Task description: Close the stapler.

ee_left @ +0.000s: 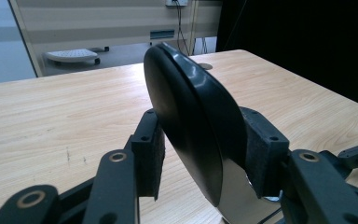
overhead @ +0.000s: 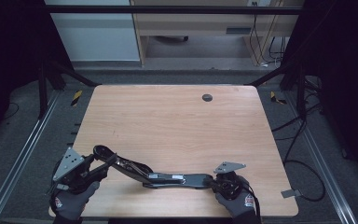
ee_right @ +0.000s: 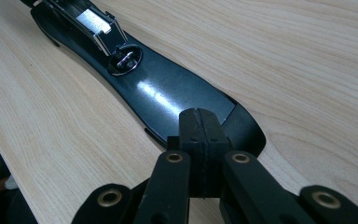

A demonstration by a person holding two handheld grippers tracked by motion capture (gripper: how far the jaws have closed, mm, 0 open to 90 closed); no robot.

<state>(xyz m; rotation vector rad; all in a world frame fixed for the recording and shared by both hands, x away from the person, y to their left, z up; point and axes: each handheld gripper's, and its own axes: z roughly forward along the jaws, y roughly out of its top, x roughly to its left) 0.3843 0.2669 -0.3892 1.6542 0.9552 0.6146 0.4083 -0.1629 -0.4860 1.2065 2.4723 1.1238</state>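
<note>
A long black stapler (overhead: 168, 176) lies opened out near the front edge of the wooden table (overhead: 177, 116). Its flat base rests on the wood and its top arm (ee_left: 191, 126) tilts up to the left. The left gripper (overhead: 106, 164) has the rounded end of that raised arm between its pads (ee_left: 151, 158); they seem to press on it, but the left pad's contact is hard to see. The right gripper (ee_right: 199, 135) is clenched tight, pads together, its tip pressing down on the base's end.
</note>
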